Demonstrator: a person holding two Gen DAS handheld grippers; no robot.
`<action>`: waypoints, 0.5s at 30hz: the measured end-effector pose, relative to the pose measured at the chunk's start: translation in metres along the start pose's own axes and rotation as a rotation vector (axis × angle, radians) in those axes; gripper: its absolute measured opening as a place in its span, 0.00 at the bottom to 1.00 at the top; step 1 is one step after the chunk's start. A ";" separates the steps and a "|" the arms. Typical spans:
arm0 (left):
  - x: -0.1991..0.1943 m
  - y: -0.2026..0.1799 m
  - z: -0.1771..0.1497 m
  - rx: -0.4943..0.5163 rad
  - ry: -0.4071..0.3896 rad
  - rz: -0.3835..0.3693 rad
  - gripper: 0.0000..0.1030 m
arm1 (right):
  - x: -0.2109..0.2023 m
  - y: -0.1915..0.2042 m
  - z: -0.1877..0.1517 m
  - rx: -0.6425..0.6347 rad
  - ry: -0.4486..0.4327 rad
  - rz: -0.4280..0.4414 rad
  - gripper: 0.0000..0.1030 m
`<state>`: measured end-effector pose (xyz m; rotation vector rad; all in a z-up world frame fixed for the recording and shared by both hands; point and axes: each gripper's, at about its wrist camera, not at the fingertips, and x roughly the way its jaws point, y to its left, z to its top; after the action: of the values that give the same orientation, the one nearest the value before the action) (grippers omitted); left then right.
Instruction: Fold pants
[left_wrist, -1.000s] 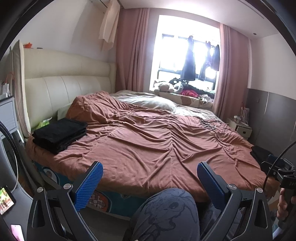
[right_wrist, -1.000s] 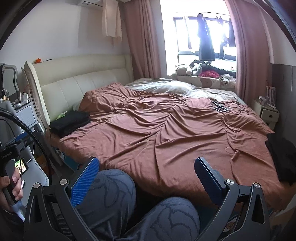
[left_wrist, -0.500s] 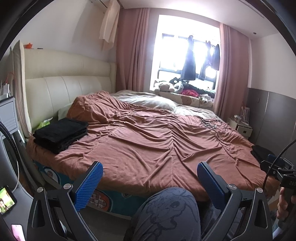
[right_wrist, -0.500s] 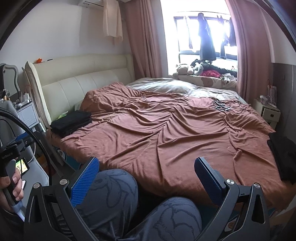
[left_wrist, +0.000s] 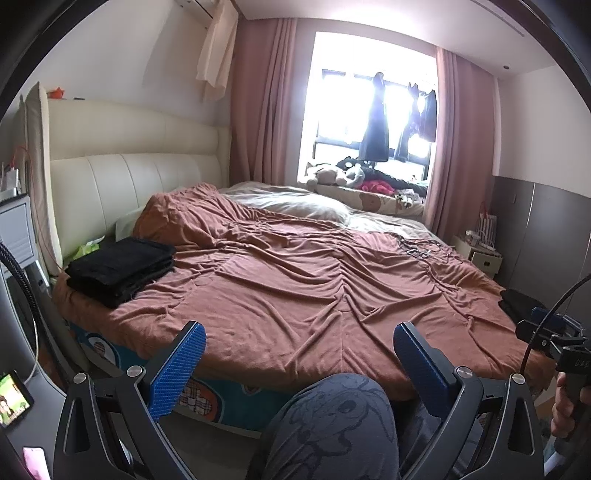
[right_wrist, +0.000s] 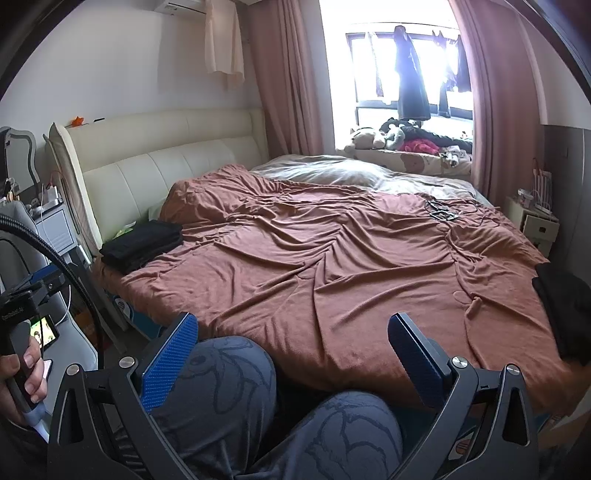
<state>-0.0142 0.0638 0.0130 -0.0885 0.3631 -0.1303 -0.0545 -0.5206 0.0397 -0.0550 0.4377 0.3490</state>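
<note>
Barely any shift since earlier frame: both views hold steady on bed, folded stack unmoved. Left gripper (left_wrist: 299, 363) spread wide, empty, hovering over person's knee (left_wrist: 332, 417) at near edge of brown bedspread (left_wrist: 314, 280). Right gripper (right_wrist: 291, 354) likewise released, nothing between blue pads (right_wrist: 170, 362). Folded black pants (left_wrist: 120, 266) sit stacked on bedspread's left corner beside cream headboard (left_wrist: 122, 177). Unfolded dark garment (right_wrist: 565, 310) lies at bedspread's right edge, well apart from stack. Cables (right_wrist: 441, 212) on bedspread's far side.
</note>
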 end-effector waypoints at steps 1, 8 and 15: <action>0.000 0.000 0.000 -0.001 0.001 -0.001 1.00 | 0.000 0.000 0.000 -0.001 -0.001 0.000 1.00; -0.003 0.000 0.000 -0.007 -0.002 -0.005 1.00 | -0.001 0.002 0.001 -0.005 0.000 -0.008 1.00; -0.005 -0.002 -0.001 -0.001 -0.009 -0.004 1.00 | -0.001 -0.001 0.000 -0.001 0.002 -0.016 1.00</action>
<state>-0.0194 0.0622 0.0145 -0.0910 0.3545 -0.1331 -0.0554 -0.5220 0.0403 -0.0602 0.4386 0.3334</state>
